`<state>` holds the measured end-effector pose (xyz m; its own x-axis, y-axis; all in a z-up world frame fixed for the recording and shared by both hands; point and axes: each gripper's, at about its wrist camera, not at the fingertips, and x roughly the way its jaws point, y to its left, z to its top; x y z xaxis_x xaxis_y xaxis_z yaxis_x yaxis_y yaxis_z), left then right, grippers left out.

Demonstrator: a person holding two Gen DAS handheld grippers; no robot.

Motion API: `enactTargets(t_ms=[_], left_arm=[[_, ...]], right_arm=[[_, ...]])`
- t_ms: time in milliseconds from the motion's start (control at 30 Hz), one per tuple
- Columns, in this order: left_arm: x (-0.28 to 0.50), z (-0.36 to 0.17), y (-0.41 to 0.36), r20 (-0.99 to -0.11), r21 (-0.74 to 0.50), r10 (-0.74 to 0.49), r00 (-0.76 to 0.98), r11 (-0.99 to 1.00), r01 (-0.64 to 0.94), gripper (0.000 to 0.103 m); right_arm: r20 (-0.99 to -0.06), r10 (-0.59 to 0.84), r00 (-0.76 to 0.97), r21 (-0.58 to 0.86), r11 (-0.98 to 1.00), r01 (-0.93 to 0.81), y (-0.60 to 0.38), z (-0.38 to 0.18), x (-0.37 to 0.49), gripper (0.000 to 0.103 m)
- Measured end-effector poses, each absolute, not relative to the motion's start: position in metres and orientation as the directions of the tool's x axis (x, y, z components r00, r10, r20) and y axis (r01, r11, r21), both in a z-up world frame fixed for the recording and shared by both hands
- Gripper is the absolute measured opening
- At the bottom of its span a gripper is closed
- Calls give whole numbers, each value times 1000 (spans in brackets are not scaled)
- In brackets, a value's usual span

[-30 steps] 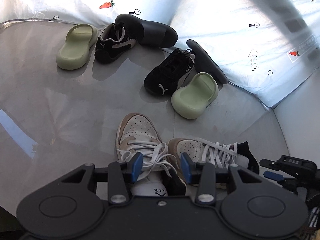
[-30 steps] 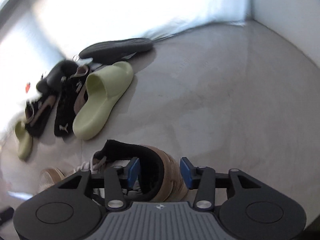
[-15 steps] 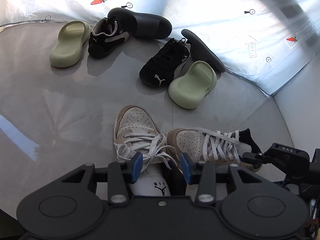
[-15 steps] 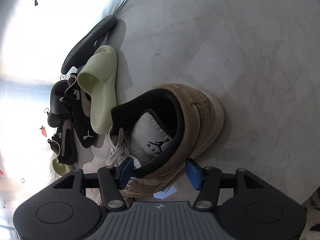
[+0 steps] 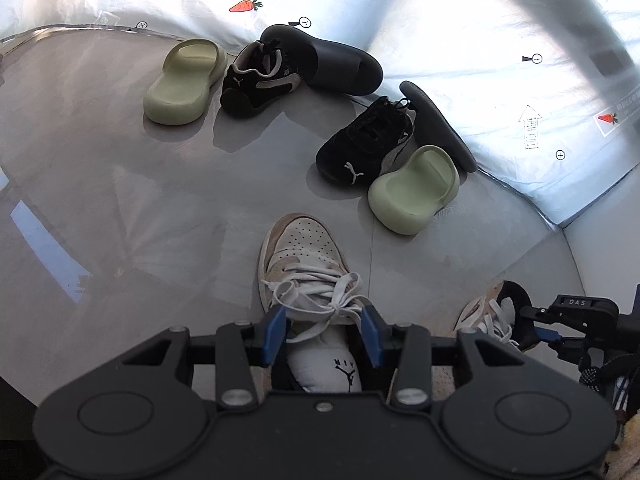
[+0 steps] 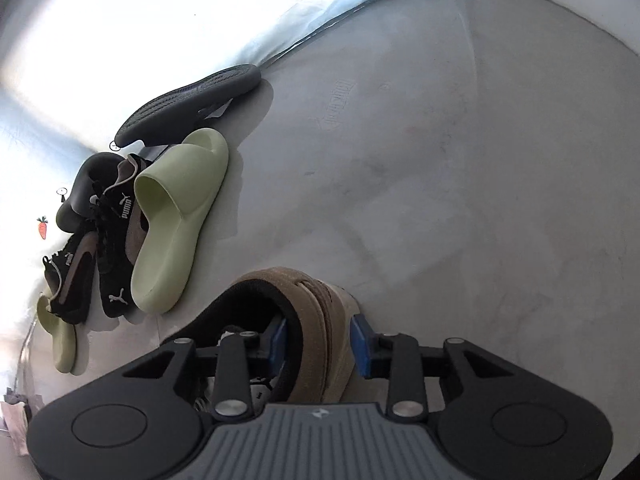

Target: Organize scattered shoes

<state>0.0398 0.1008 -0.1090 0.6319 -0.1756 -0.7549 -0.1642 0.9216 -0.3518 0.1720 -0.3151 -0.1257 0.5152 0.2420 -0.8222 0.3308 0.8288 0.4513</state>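
Tan suede and white leather marked the pair in hand. Nearest in the left wrist view, the left gripper (image 5: 323,334) had its jaws clenched across the tongue and laces of the left tan sneaker (image 5: 304,256), which stood upright on the grey floor (image 5: 120,184) with its toe pointing far. To the right of it, well apart, the right tan sneaker (image 6: 316,312) was taken at the heel by the right gripper (image 6: 318,346). The jaws were closing with the padded collar and heel wall between them, one blue pad inside the shoe and one outside. Whether both pads already pressed could not be told.

Beyond these, right of centre, a pale green slide (image 5: 414,190) lay touching a black sneaker (image 5: 366,146), with a black slide (image 5: 438,126) on edge behind both, at the foot of the white sheeting (image 5: 460,32). Farther left lay the second green slide (image 5: 186,80), the second black sneaker (image 5: 258,86) and the second black slide (image 5: 324,62), all in contact and unsorted.

Judgement: the step in hand was pairing the tan sneakers. The next move called for a firm hold on the heel, then bringing the right shoe just beside the left, toes aligned. The heel wall looked soft and could fold or slip. Three pairs remained to sort.
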Motion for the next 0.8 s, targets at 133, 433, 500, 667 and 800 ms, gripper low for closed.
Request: enactTargets(t_ms=[133, 433, 500, 667, 800], left_arm=[[37, -106, 100, -741, -339, -159, 653, 927, -160, 42], [47, -109, 94, -745, -333, -181, 642, 935, -122, 42], [49, -109, 91, -745, -326, -190, 639, 940, -100, 42], [46, -106, 93, -737, -315, -183, 651, 945, -91, 42], [45, -108, 105, -738, -338, -172, 652, 931, -138, 42]], right_arm=[[-789, 176, 589, 413, 861, 296, -295, -105, 159, 47], [-801, 110, 589, 251, 954, 163, -206, -104, 124, 98], [-827, 92, 554, 240, 950, 200, -204, -116, 131, 98], [-861, 46, 506, 197, 949, 248, -197, -137, 144, 98], [-848, 61, 527, 191, 962, 195, -199, -137, 144, 92]])
